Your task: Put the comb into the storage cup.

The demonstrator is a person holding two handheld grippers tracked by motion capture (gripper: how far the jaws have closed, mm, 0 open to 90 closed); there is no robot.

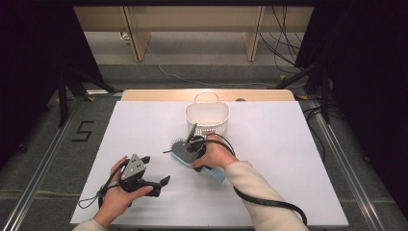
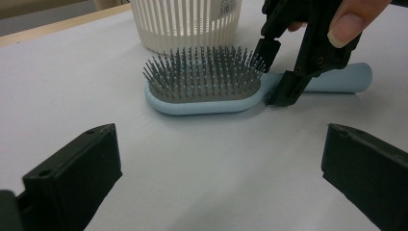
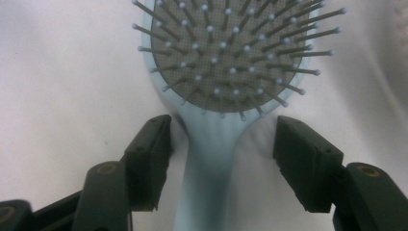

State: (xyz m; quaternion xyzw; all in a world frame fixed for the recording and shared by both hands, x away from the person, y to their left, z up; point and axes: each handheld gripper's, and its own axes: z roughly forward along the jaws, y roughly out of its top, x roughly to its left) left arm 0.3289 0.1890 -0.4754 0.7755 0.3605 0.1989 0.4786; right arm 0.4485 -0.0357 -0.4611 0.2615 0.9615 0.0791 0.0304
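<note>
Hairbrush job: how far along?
Done: the right gripper is down over the hairbrush, jaws either side of the neck where the handle meets the head. In hand: gaps show on both sides, so no grip yet. Left: close, lift, probably drop it in the basket just behind. The left gripper waits open beside it.
</note>
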